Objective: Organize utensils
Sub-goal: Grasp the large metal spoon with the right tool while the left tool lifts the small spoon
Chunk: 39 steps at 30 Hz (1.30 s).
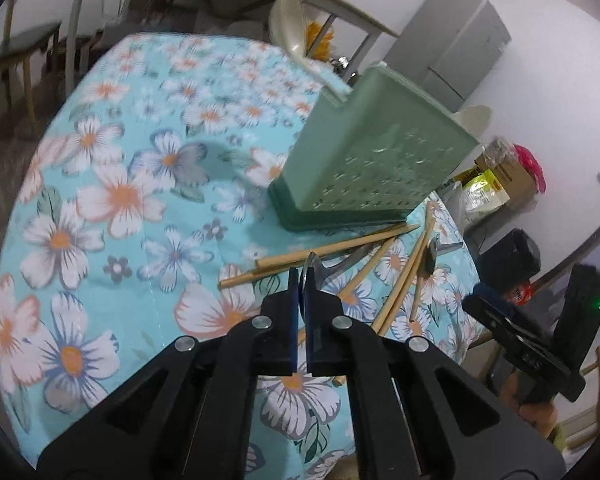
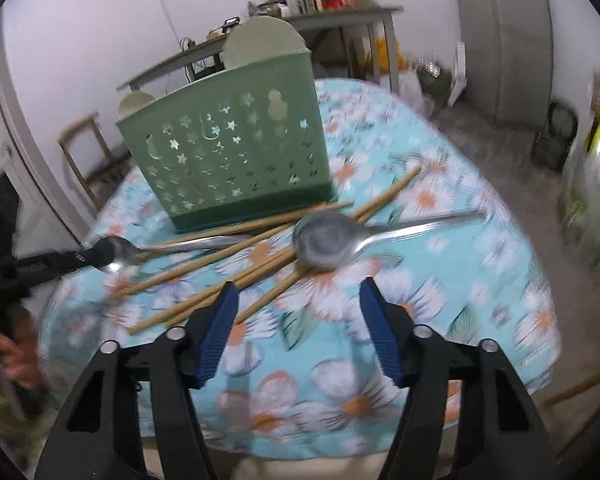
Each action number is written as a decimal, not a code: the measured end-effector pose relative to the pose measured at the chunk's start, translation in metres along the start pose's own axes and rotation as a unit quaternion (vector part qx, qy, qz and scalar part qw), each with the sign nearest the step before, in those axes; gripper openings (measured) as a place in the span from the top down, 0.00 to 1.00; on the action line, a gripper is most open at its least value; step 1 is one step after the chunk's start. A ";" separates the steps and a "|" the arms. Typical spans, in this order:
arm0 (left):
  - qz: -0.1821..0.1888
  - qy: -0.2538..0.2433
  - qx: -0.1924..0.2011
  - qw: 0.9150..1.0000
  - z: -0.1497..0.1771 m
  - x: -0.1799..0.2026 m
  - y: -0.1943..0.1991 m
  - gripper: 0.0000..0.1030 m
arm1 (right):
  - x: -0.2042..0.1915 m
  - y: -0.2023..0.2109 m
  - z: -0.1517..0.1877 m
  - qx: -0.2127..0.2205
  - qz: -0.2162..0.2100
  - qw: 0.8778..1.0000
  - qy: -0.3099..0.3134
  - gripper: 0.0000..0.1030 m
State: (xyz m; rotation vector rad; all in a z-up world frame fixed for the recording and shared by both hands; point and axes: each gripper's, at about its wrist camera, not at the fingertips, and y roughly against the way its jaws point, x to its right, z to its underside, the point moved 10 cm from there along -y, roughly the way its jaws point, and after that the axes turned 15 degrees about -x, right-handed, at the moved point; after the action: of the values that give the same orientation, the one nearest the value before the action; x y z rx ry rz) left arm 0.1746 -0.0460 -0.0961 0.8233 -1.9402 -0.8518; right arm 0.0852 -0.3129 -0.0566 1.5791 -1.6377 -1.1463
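Covering the round tabletop [image 2: 480, 264] is a turquoise cloth printed with white and orange flowers; white walls, a grey cabinet [image 1: 452, 40] and a cluttered grey shelf [image 2: 332, 20] stand behind it. A green caddy [image 2: 228, 156] with star cut-outs stands upright near the middle, cream ladles poking from its top. Just in front of its base lies a loose heap of chopsticks [image 2: 236, 260], crossing one another. A large spoon [image 2: 328, 240] rests bowl-up on the heap, its handle running off to the right. The right tongs [image 2: 300, 304] hang wide open and hold nothing, the large spoon's bowl just beyond the tips. The left tongs [image 1: 302, 280] are closed on the bowl of a small spoon [image 2: 118, 252], which lies at the left end of the heap with its handle among the chopsticks.
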 end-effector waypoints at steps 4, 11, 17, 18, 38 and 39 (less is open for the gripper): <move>-0.019 -0.023 0.015 0.999 -0.001 0.000 0.009 0.99 | -0.002 -0.002 -0.010 0.011 0.038 0.999 0.026 0.52; -0.019 -0.028 0.022 0.999 -0.002 -0.007 0.012 0.98 | -0.011 -0.018 -0.024 0.024 0.116 0.990 0.073 0.60; -0.012 -0.033 0.022 0.999 -0.001 -0.012 0.009 0.98 | -0.016 -0.039 -0.027 0.017 0.181 0.977 0.108 0.68; -0.011 -0.033 0.022 0.999 -0.001 -0.013 0.008 0.98 | -0.017 -0.042 -0.027 0.017 0.191 0.975 0.113 0.69; 0.013 -0.053 0.028 0.998 -0.005 -0.024 0.002 0.98 | -0.010 -0.041 -0.035 0.006 0.235 0.968 0.083 0.94; 0.013 -0.054 0.028 0.998 -0.005 -0.025 0.002 0.98 | -0.009 -0.038 -0.036 0.007 0.230 0.970 0.078 0.94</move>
State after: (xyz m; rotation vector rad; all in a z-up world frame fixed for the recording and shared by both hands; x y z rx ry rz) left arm 0.1892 -0.0263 -0.1025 0.7973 -2.0728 -0.8440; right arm 0.1354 -0.3075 -0.0721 1.1721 -1.7816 -0.7468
